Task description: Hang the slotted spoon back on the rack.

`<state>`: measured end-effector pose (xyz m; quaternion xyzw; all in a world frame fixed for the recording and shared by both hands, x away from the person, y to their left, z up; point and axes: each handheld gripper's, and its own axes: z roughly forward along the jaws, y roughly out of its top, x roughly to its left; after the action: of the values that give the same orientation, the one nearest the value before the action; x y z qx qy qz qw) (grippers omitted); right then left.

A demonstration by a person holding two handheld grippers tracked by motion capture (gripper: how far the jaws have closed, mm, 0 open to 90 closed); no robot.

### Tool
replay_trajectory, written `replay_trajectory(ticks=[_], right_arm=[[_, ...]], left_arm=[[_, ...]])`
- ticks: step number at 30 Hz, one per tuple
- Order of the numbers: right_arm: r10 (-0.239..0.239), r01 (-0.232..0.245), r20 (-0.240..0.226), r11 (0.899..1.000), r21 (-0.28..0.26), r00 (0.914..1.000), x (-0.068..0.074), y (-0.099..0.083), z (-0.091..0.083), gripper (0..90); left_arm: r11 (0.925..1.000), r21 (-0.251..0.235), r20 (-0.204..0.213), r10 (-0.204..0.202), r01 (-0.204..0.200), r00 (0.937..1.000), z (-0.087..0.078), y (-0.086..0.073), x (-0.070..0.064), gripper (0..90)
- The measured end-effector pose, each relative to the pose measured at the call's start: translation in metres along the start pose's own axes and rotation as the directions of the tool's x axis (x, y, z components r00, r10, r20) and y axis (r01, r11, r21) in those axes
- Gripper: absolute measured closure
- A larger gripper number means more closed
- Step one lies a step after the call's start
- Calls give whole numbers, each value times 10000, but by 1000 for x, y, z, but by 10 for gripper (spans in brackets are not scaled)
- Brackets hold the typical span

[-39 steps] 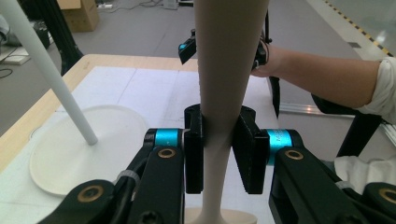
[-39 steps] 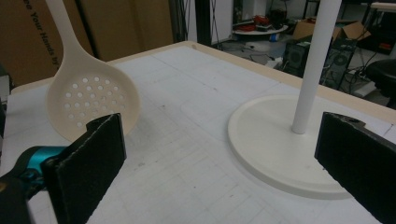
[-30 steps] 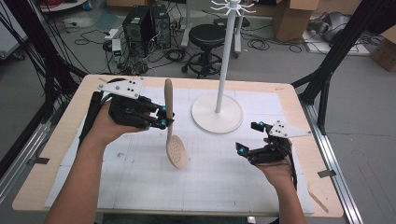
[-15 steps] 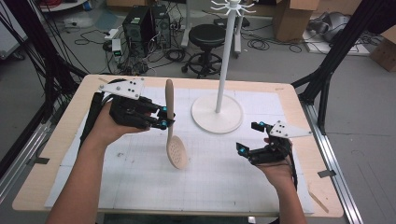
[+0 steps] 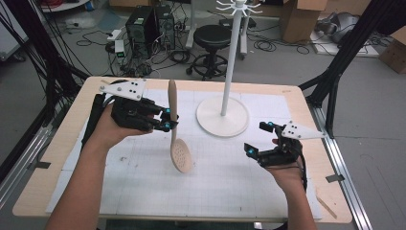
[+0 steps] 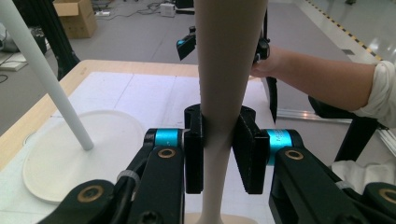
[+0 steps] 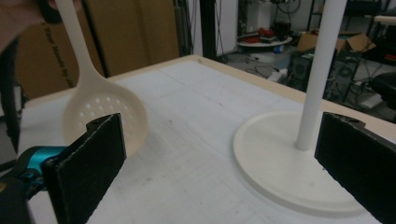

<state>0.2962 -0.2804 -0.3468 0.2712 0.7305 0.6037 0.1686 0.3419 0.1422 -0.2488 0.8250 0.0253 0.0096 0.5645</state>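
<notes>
A beige slotted spoon (image 5: 176,129) hangs upright over the white mat, bowl down and handle up. My left gripper (image 5: 168,120) is shut on the middle of its handle (image 6: 219,93), the two black pads pressing it from both sides. The perforated bowl (image 7: 105,112) hovers just above the mat. A white hanging stand (image 5: 223,112) with a tall pole and a round base (image 7: 289,158) rises at the back centre of the table. My right gripper (image 5: 258,139) stays open near the right side of the mat, nothing between its fingers, aimed toward the spoon and stand.
The wooden table (image 5: 57,158) carries a white gridded mat (image 5: 143,191). A person's forearm (image 6: 322,79) reaches in across the table. Beyond the table stand a black stool (image 5: 213,36), computer cases and cables on the floor. Black frame posts flank both sides.
</notes>
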Motion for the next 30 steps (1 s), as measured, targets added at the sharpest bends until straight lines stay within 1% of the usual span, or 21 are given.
replay_trajectory(ticks=[2, 5, 9, 11, 15, 19, 21, 24, 27, 30], right_arm=[[46, -52, -235, 9997, -230, 9997, 0, 7, 1, 8], [-86, 59, -601, 9989, -458, 9982, 2, 22, 5, 8], [-292, 213, -1238, 9976, -654, 9919, 8, 46, 11, 8], [-446, 327, -1598, 9965, -765, 9861, 12, 59, 15, 8], [-910, 750, -2089, 9937, -830, 9737, 21, 83, 23, 8], [-1224, 1049, -2396, 9909, -847, 9631, 27, 100, 31, 8], [-1376, 1198, -2547, 9892, -845, 9572, 30, 106, 36, 8], [-1546, 1383, -2694, 9873, -786, 9505, 34, 113, 43, 8], [-1527, 1342, -2889, 9875, -831, 9451, 35, 118, 50, 8], [-1460, 1219, -3199, 9881, -943, 9361, 38, 124, 57, 8]], left_arm=[[10000, 45, -35, 36, -36, 10000, 0, 0, 0, 750], [9999, 73, -73, 81, -80, 9999, 0, 1, -2, 750], [9999, 74, -104, 116, -115, 9999, 0, 3, -2, 750], [9998, 83, -78, 157, -156, 9998, 2, 4, -2, 750], [9999, 84, -1, 113, -113, 9999, 6, 5, -1, 750], [9998, 117, 75, 163, -164, 9998, 11, 6, -2, 750], [9997, 155, 110, 175, -177, 9998, 13, 7, -2, 750], [9996, 170, 167, 219, -222, 9996, 16, 9, -2, 750], [9996, 163, 215, 225, -228, 9995, 19, 11, -3, 750], [9995, 164, 257, 272, -276, 9993, 22, 12, -3, 750]])
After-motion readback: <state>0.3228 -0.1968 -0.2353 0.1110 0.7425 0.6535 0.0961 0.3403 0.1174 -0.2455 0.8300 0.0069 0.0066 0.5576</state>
